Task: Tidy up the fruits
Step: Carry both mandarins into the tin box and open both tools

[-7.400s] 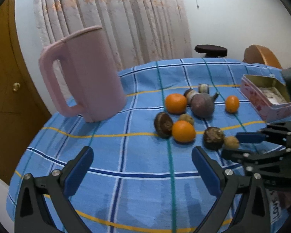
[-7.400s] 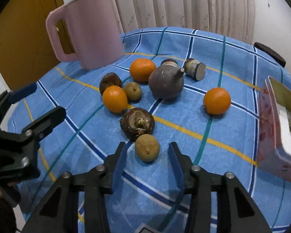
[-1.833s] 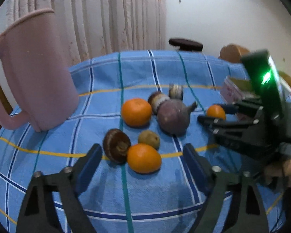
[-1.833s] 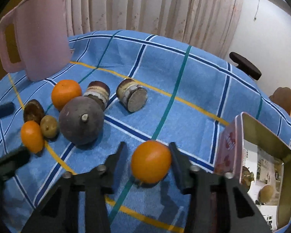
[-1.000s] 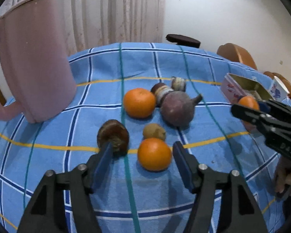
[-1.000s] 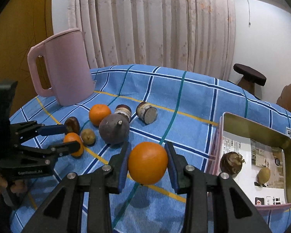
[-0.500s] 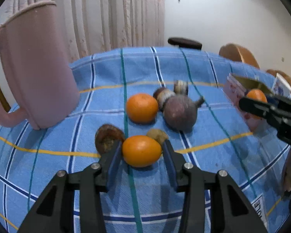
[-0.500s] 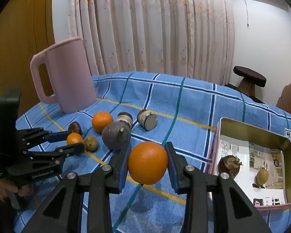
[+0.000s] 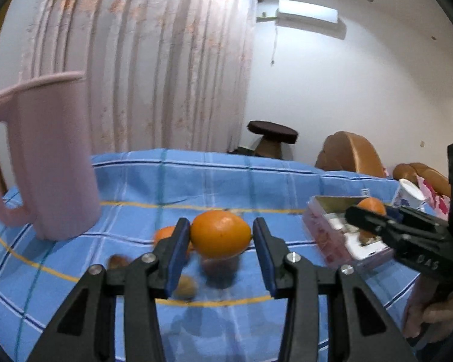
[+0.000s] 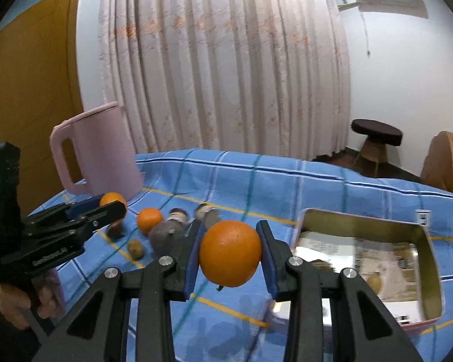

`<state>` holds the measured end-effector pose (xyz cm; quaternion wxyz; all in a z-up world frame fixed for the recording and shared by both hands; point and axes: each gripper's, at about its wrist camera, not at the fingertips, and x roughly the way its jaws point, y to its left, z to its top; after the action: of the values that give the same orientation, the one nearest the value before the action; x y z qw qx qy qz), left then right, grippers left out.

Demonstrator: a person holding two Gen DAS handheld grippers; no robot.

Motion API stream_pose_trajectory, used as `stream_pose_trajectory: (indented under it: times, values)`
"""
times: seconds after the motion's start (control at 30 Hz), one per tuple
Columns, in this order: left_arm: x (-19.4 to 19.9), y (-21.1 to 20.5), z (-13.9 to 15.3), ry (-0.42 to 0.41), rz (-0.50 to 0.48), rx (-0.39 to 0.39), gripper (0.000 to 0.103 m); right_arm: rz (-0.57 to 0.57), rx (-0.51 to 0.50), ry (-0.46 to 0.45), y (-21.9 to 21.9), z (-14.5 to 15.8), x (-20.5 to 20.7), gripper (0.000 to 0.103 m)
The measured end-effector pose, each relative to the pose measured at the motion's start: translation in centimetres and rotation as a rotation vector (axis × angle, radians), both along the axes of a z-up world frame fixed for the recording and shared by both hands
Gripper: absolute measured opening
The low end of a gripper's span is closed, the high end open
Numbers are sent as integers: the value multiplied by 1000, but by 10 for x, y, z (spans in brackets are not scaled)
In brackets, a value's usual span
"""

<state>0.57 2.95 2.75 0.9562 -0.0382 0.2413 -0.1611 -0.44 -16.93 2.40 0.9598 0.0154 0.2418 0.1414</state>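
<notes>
My left gripper point(image 9: 220, 242) is shut on an orange point(image 9: 221, 233) and holds it above the blue checked tablecloth point(image 9: 256, 181). My right gripper point(image 10: 229, 255) is shut on another orange point(image 10: 230, 252), lifted beside the pink tin box point(image 10: 362, 259). The box holds a brown fruit and a small yellowish one point(image 10: 374, 283). On the cloth lie a third orange point(image 10: 149, 219), a dark round fruit point(image 10: 163, 239), a small tan fruit point(image 10: 135, 249) and two cut pieces point(image 10: 207, 212). In the left wrist view the right gripper point(image 9: 374, 215) hangs over the box point(image 9: 344, 235).
A tall pink jug point(image 10: 101, 157) stands at the back left of the table; it also shows in the left wrist view point(image 9: 42, 160). A curtain point(image 10: 226, 75), a dark stool point(image 10: 376, 134) and a brown chair point(image 9: 347, 157) are behind the table. A paper cup point(image 9: 409, 196) stands beyond the box.
My left gripper has lifted its orange off the cloth and tilted up. My right gripper has carried its orange higher and nearer the tin box.
</notes>
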Motion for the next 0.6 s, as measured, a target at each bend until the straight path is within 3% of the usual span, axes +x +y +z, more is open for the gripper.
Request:
stream_pose_trajectory:
  times: [0.3,0.6]
  values:
    - [7,-84,9,-12,-133,3,45,-205,-25,-38,-72,9,3,38]
    - [17,-159,0,42,-234,29,45,-340,16,30,-145,-5,17,38]
